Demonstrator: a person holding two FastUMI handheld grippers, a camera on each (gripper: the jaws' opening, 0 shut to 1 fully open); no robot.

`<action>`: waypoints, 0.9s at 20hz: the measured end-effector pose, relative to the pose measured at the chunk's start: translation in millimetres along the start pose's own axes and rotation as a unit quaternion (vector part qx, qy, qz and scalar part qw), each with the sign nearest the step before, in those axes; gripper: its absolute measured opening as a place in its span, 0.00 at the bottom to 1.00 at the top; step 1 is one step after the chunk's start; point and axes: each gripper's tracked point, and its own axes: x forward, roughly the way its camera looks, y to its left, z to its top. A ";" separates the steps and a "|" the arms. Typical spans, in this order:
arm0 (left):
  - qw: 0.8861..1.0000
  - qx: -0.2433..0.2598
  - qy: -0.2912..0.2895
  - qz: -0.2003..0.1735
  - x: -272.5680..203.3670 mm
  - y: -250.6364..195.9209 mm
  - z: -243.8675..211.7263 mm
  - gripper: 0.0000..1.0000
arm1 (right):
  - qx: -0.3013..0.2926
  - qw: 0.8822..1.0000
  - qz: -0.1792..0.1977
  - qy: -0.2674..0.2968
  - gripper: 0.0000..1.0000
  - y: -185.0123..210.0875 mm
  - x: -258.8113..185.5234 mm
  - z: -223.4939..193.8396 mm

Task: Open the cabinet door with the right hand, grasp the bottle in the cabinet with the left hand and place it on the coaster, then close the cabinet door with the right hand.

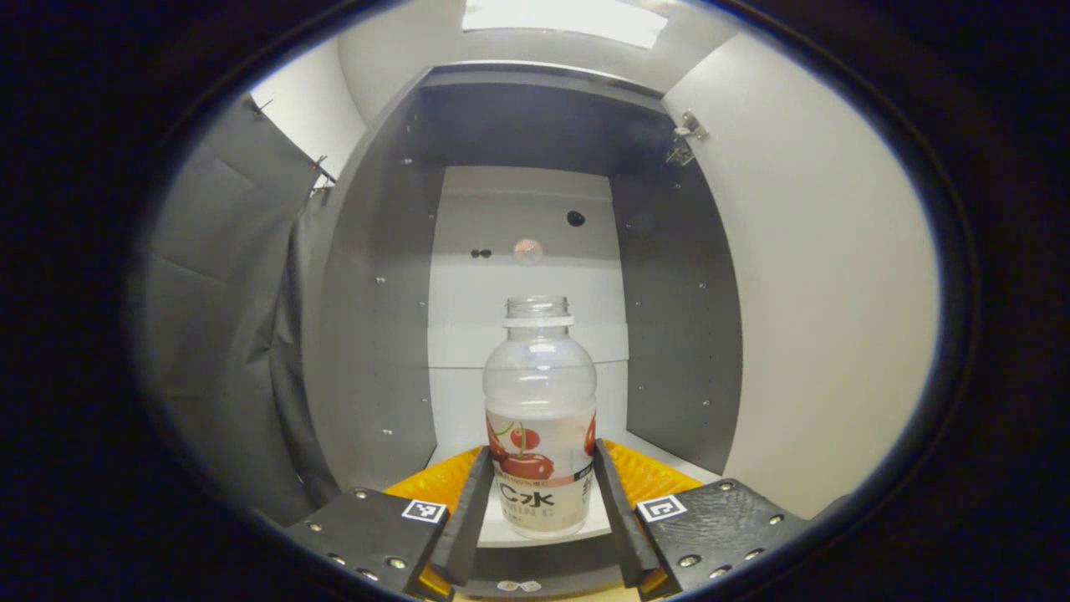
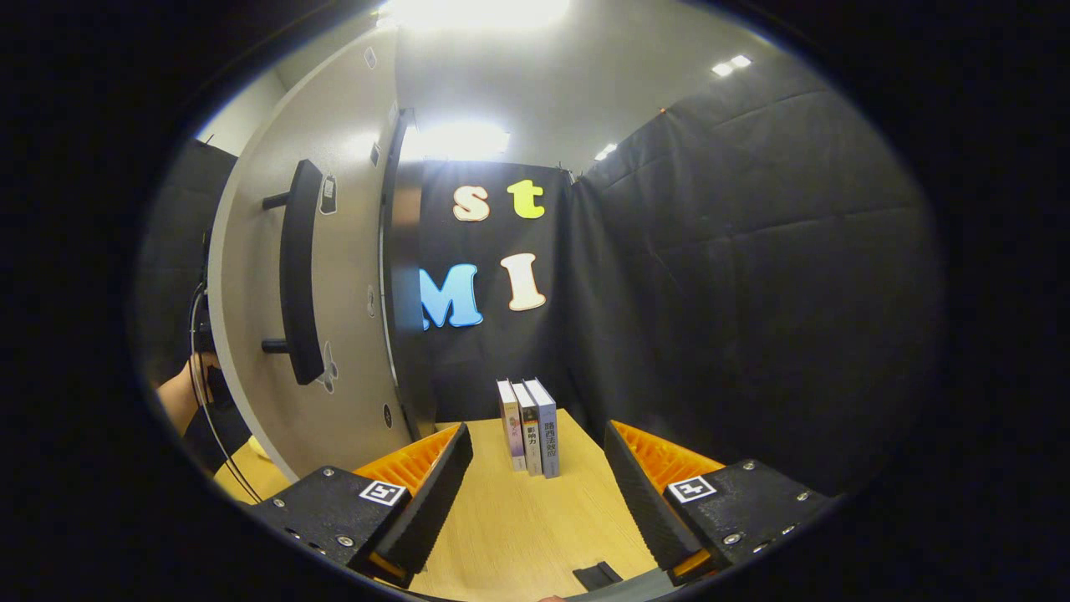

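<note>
In the left gripper view, the left gripper (image 1: 539,502) has its fingers closed against both sides of the bottle (image 1: 541,418), which stands upright and uncapped on the floor of the open cabinet (image 1: 380,334). In the right gripper view, the right gripper (image 2: 535,485) hangs over the table (image 2: 518,535) with fingers spread wide and empty, the open cabinet door (image 2: 351,293) to its left and three upright books (image 2: 528,426) ahead.

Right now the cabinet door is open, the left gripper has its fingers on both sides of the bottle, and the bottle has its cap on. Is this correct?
Not quite: the bottle has no cap. The left gripper view shows its bare open neck. The rest holds: the cabinet door is open, and the left gripper has a finger on each side of the bottle.
</note>
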 end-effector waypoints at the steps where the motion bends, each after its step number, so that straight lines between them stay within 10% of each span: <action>1: 1.000 0.000 -0.002 0.002 -10.0 -0.6 1.8 0.67 | 0.001 1.000 0.006 -0.001 0.98 -1.0 -1.5 -0.3; 18: 0.998 0.007 0.010 0.054 -194.9 10.1 -33.4 0.67 | 0.012 0.996 0.091 -0.015 0.97 11.4 -39.9 4.6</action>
